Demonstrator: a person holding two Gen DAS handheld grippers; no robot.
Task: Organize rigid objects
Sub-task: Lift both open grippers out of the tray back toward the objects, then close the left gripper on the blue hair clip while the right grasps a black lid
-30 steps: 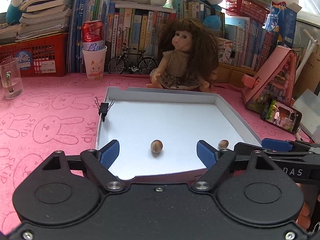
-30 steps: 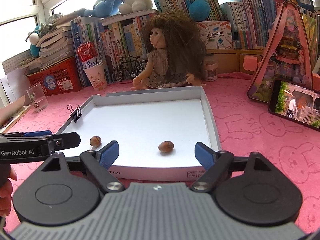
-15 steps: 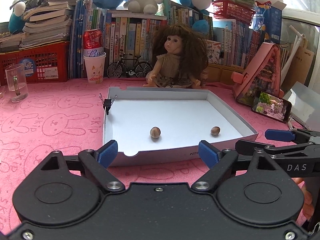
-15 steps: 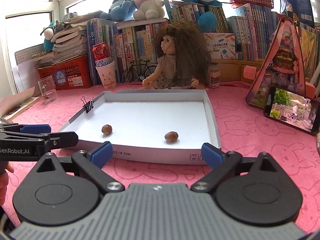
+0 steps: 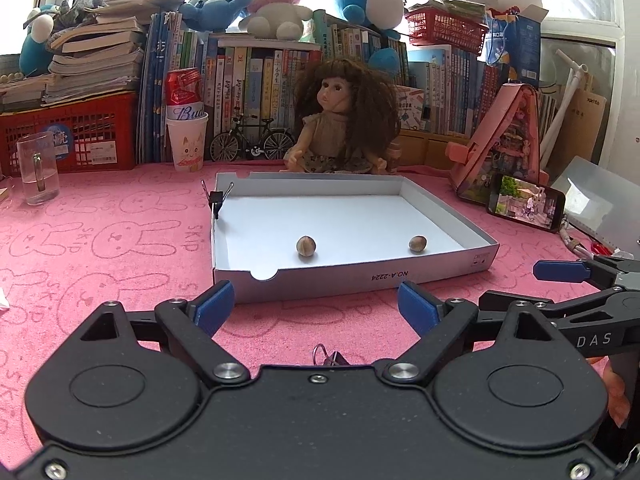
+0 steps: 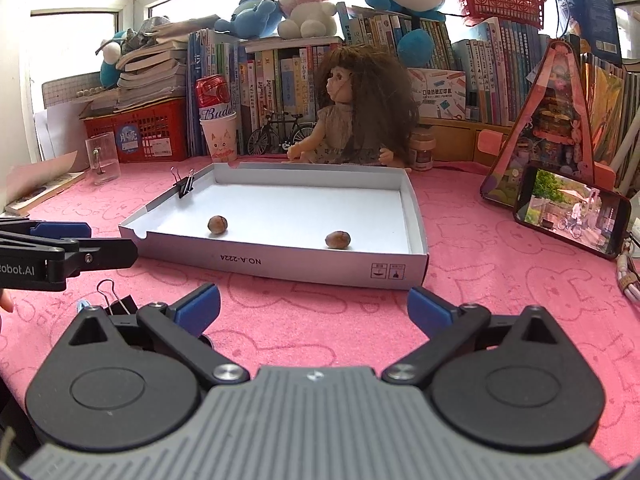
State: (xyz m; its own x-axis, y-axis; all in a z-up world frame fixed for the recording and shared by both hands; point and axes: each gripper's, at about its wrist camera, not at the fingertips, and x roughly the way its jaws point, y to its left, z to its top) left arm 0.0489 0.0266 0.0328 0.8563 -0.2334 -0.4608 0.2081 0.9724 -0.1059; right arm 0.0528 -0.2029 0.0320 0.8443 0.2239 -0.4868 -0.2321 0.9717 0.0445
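Left gripper [image 5: 316,308]: jaws wide apart, nothing between the blue pads; it hovers over the pink mat [image 5: 120,248] just short of the box's near wall.
Right gripper [image 6: 314,308]: jaws opening, already spread wide, nothing between them; it also sits over the mat in front of the box.
Loose clip [image 6: 118,300]: a black binder clip lies on the mat beside the right gripper's left finger; in the left view only its wire loop shows above the gripper body.
Box [image 5: 360,276]: shallow white tray lying flat on the mat, just beyond both grippers.
Left nut [image 5: 306,246]: on the box floor, near the front wall, left of centre.
Right nut [image 5: 417,243]: on the box floor, near the front right corner, well apart from the first.
Clipped clip [image 5: 216,198]: a black binder clip clamped upright on the box's left wall.
Doll [image 5: 344,120]: seated just behind the box.
Phone [image 5: 526,207]: propped to the right of the box, screen lit.
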